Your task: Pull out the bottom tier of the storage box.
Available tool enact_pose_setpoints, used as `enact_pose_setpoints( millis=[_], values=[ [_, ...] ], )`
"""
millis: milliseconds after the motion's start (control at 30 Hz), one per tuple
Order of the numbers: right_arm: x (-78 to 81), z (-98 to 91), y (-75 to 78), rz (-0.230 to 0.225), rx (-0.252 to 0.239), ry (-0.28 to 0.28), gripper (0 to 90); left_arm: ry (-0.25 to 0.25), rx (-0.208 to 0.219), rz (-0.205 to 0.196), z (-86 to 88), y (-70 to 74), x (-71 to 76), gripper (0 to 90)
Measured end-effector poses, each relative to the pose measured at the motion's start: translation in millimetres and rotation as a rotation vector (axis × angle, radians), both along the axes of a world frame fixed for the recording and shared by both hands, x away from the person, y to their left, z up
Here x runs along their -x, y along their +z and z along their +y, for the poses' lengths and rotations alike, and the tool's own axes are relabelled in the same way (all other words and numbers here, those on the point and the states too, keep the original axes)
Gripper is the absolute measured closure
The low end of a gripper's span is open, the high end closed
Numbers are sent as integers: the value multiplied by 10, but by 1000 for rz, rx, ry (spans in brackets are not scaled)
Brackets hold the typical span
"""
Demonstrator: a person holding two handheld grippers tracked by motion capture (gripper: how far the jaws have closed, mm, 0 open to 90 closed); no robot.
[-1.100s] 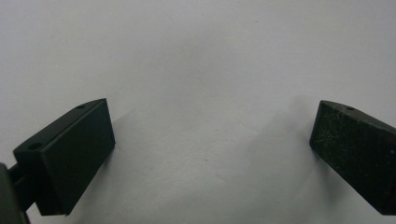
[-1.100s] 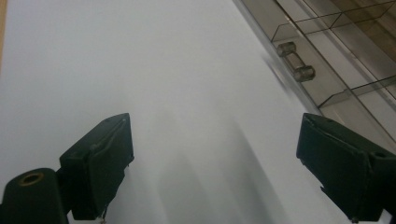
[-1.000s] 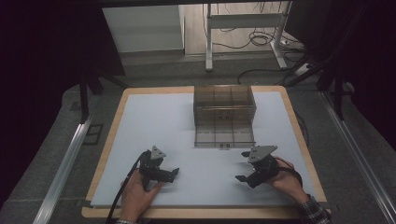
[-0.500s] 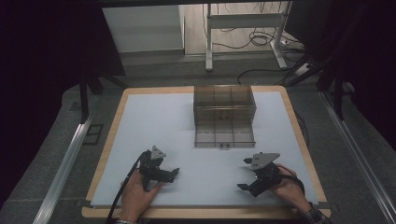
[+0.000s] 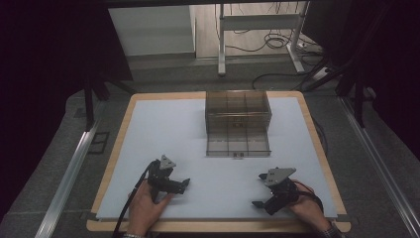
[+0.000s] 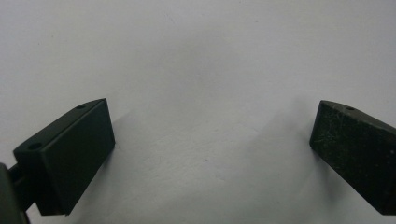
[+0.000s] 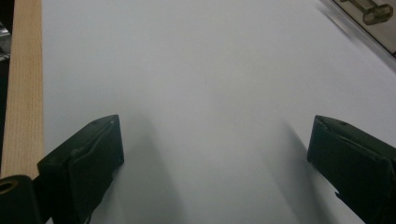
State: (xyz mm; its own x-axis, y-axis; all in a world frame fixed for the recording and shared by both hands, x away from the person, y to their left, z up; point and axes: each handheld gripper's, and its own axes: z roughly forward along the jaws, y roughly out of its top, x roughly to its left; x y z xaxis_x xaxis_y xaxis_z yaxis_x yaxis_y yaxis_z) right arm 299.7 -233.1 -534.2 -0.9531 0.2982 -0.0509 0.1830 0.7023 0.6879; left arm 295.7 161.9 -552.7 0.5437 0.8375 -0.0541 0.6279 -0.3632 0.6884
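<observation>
At the left, my left gripper (image 5: 184,185) rests low over the white sheet (image 5: 168,129) that covers the bench (image 5: 119,130), near the front edge, and my left hand (image 5: 146,204) holds it from behind. Its fingers (image 6: 70,158) are released and stand wide apart. In the left gripper view I see between them nothing but the plain white sheet, with a soft shadow beside each finger.

In the middle, farther from me, stands the smoky transparent drawer box (image 5: 238,110). It sits on the sheet toward the back edge of the bench. Its lowest drawer (image 5: 238,144) is pulled out toward me and is divided in small compartments. The box is well apart from both grippers, and it lies between them if I look across the bench.

At the right, my right gripper (image 5: 259,203) is near the front right corner of the sheet, in my right hand (image 5: 308,207). Its fingers (image 7: 84,163) have just been opening and are now released and wide, with nothing between them. In the right gripper view the wooden border (image 7: 25,84) of the bench runs along the left side, and a corner of the drawer with a small knob (image 7: 377,13) is at the top right.
</observation>
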Motion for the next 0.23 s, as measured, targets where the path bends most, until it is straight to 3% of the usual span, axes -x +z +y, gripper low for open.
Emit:
enact_pose_setpoints(
  millis=[233],
  values=[
    [-19, 0, -8, 19, 1, -2, 30, -1, 0, 0, 1, 0, -1, 0]
  ],
)
